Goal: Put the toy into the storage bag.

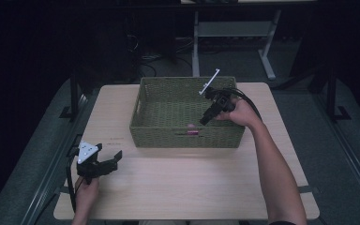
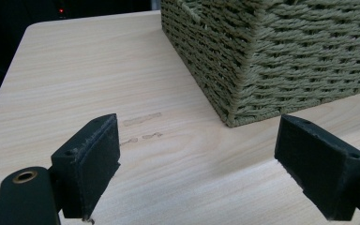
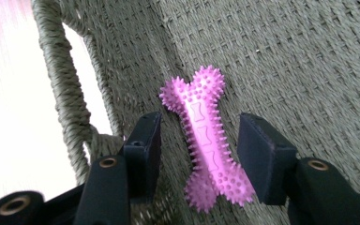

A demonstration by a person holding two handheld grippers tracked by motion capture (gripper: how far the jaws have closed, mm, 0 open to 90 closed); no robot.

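Bone toy (image 3: 207, 140) lengthwise between open jaws

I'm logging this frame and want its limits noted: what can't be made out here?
- Bone toy: in the high view, mostly hidden behind the basket front wall.
- Whether the right tool touches the toy: unclear in the right gripper view.
- Basket: cut off by the top and right edges of the left gripper view.

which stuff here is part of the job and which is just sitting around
In the job:
- pink spiky rubber bone toy, lying in the basket
- green woven basket
- right gripper, open, fingers either side of the toy

Just there:
- left gripper, open over bare table
- light wooden table
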